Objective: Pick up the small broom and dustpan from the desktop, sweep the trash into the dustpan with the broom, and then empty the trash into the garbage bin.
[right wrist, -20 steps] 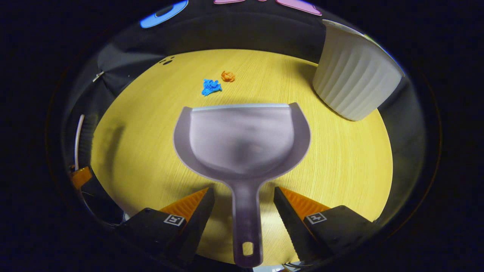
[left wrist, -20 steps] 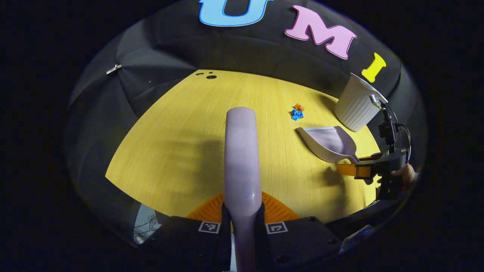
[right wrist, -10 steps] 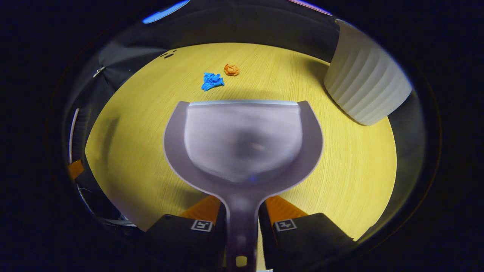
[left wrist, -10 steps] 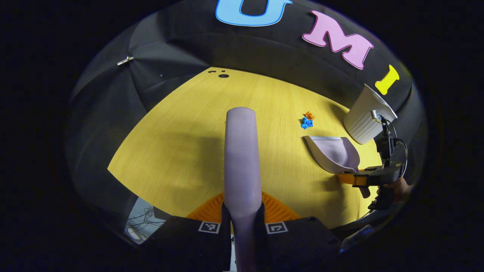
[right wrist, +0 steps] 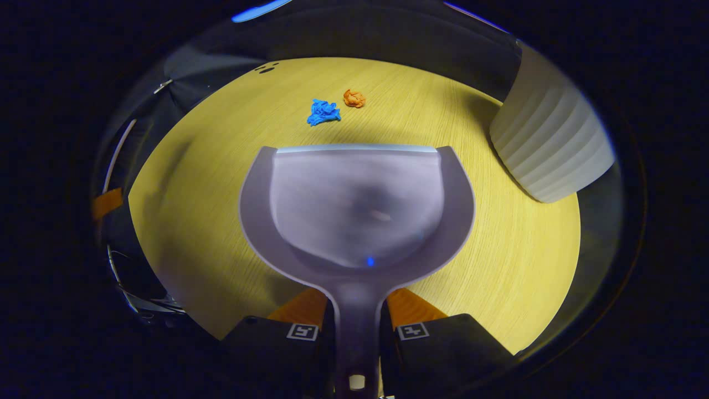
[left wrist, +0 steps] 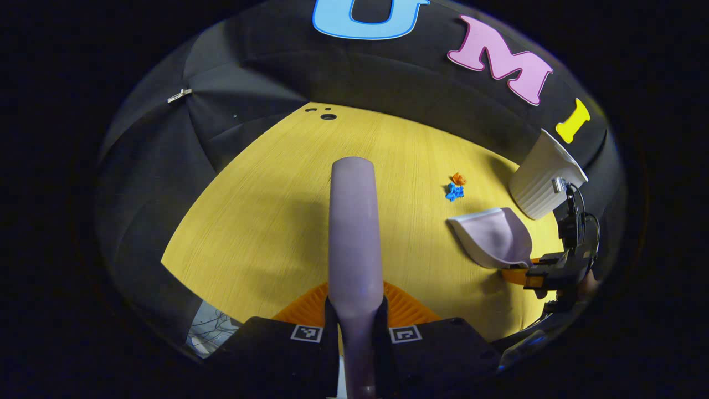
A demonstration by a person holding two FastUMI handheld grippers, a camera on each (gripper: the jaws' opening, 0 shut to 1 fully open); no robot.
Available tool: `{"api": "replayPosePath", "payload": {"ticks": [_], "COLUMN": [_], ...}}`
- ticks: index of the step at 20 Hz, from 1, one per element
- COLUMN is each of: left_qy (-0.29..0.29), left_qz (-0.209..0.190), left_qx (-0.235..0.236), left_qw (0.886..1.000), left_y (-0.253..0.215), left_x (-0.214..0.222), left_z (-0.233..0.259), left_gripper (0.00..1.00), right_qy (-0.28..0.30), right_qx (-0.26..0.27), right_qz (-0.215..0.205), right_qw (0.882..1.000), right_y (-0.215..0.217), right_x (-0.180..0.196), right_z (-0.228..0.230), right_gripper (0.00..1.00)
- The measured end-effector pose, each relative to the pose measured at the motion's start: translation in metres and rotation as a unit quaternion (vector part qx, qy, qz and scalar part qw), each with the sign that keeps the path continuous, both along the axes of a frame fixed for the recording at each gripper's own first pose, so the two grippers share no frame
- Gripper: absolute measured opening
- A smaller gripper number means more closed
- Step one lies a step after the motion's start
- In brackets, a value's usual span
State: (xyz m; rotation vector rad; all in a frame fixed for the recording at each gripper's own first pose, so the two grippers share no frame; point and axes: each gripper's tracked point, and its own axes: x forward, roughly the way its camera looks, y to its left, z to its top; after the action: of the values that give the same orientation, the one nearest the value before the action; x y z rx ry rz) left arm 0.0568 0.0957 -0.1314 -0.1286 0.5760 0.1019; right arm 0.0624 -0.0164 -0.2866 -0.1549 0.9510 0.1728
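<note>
In the left gripper view, the left tool (left wrist: 355,324) is closed tight on the pale lilac plastic handle of the small broom (left wrist: 354,221), one finger pressed to each side. The handle runs straight out ahead of the camera over the yellow wood-grain table (left wrist: 266,210); the bristles cannot be seen from here. Gripped this way, the broom seems ready to be swung across toward the litter.

In the right gripper view, the right tool (right wrist: 355,332) is clamped on the narrow handle of the pale lilac plastic dustpan (right wrist: 354,205). The pan is a broad, rounded scoop with a straight front lip and raised side walls, and it is empty. Its open lip faces the far side of the table, where the trash lies, which suggests it is being lined up as the catching side.

The trash is two small pieces, a crumpled blue scrap (right wrist: 323,112) and a crumpled orange scrap (right wrist: 354,98), lying just beside each other a little beyond the lip. Whether the pan rests on the table or hovers above it cannot be told.

To the far right stands the white ribbed plastic garbage bin (right wrist: 551,149), upright, near the pan, handy for emptying later.

Sweeping has not begun; both scraps lie untouched.
</note>
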Motion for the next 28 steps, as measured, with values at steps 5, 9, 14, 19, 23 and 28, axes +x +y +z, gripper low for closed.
{"api": "replayPosePath", "payload": {"ticks": [5, 9, 14, 19, 23, 28], "left_qy": [-0.006, 0.005, 0.035, 0.072, 0.1, 0.116], "left_qz": [-0.04, -0.084, -0.152, -0.209, -0.266, -0.365], "left_qx": [0.035, 0.051, 0.101, 0.163, 0.223, 0.278], "left_qw": [0.999, 0.995, 0.983, 0.961, 0.932, 0.881], "left_y": [-0.008, -0.027, -0.054, -0.08, -0.096, -0.135], "left_x": [0.06, 0.121, 0.186, 0.245, 0.279, 0.292], "left_z": [0.03, 0.041, 0.037, 0.011, -0.005, -0.006], "left_gripper": [0.29, 0.29, 0.28, 0.29, 0.29, 0.29], "right_qy": [-0.036, -0.042, -0.044, -0.033, -0.019, 0.004], "right_qx": [0.016, 0.028, 0.026, 0.018, 0.007, 0.0], "right_qz": [0.003, -0.008, -0.027, -0.017, 0.007, 0.019], "right_qw": [0.999, 0.999, 0.998, 0.999, 1.0, 1.0], "right_y": [-0.003, -0.022, -0.049, -0.06, -0.062, -0.063], "right_x": [-0.002, -0.017, -0.031, -0.041, -0.047, -0.045], "right_z": [0.021, 0.037, 0.038, 0.024, 0.014, 0.003], "right_gripper": [0.36, 0.36, 0.36, 0.36, 0.36, 0.36]}}
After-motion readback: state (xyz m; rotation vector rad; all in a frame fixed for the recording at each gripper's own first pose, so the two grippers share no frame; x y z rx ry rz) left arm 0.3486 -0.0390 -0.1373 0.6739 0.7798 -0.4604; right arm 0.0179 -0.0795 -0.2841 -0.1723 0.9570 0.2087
